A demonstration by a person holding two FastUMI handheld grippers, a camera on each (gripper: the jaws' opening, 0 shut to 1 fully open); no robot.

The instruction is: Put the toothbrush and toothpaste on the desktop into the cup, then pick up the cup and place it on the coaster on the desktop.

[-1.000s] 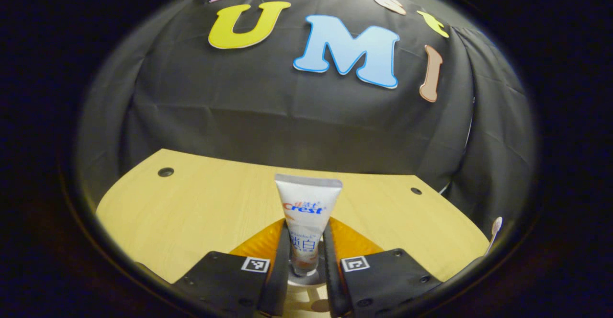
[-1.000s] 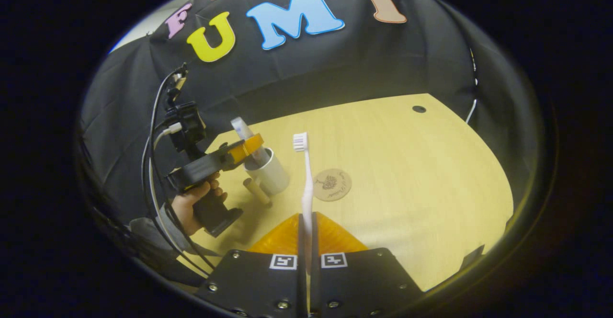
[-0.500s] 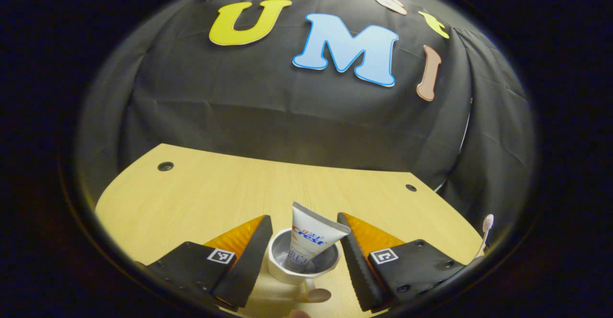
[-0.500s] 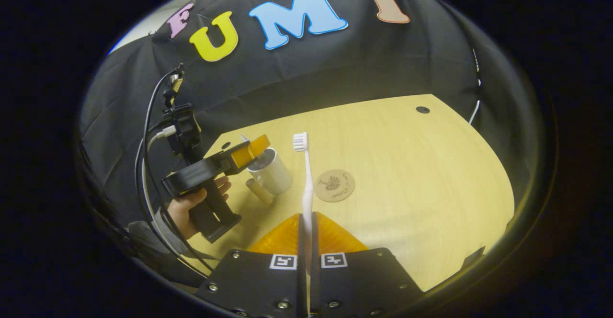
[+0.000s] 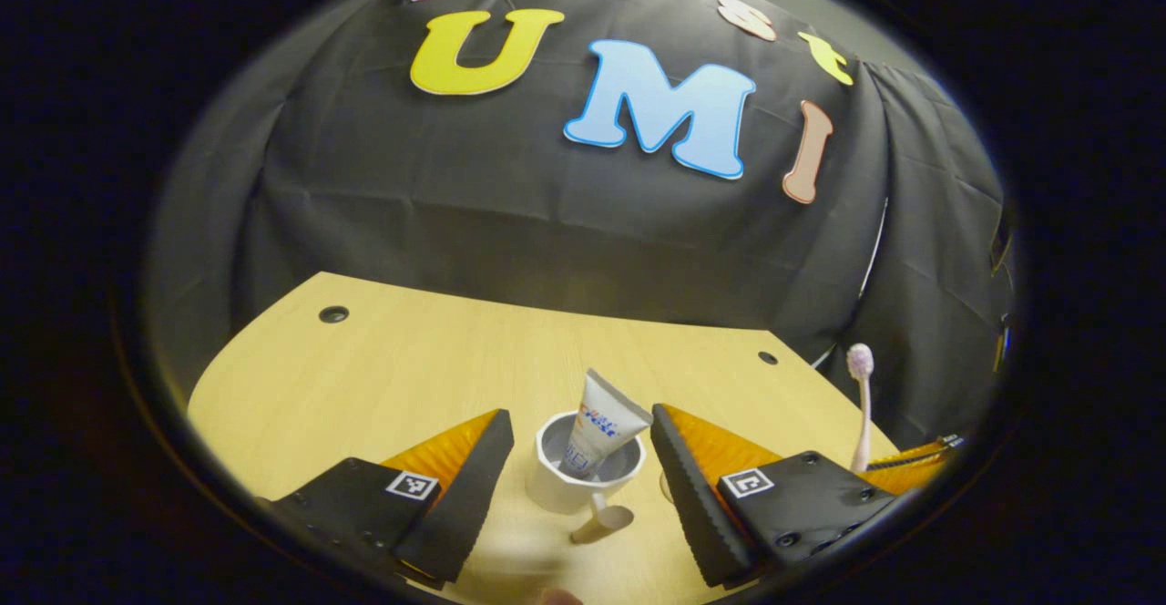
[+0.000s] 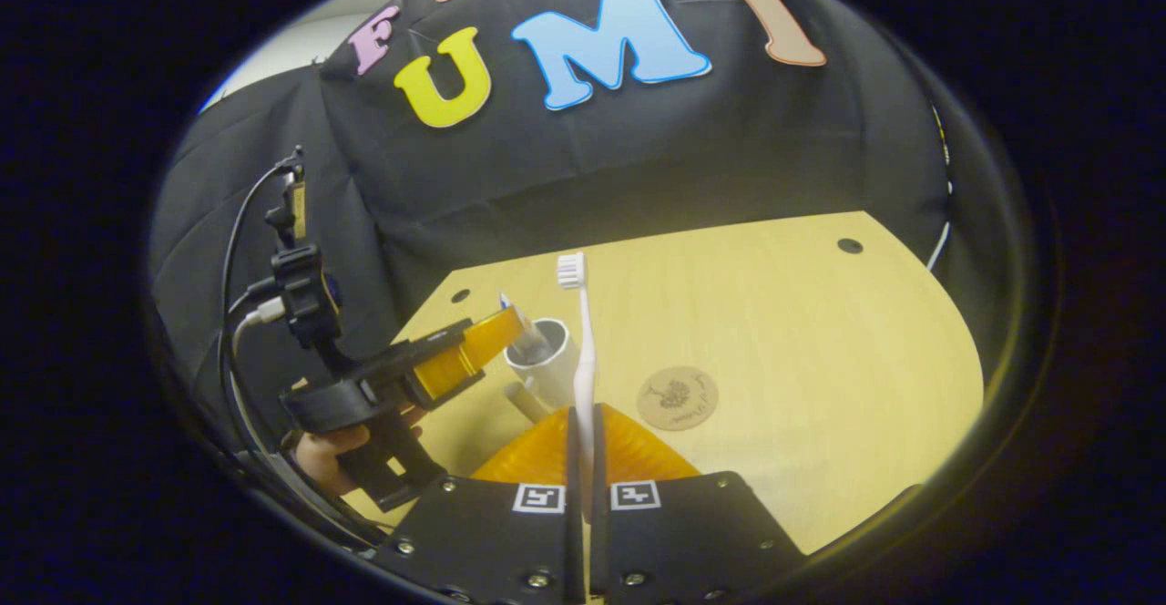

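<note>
The left gripper [image 5: 580, 468] hangs wide open over the cup [image 5: 585, 477], holding nothing; the toothpaste [image 5: 601, 418] leans inside the cup. The right gripper [image 6: 583, 459] clamps the toothbrush [image 6: 580, 359] upright, near the cup. The coaster [image 6: 677, 397] lies bare on the table [image 6: 820, 350], just beside the cup.

We can read no text here. The white toothpaste tube [image 5: 606, 414] standing in the white cup [image 5: 556, 491] bears red and blue print too small to make out. The round wooden coaster [image 6: 677, 397] near the cup carries illegible engraved script.
</note>
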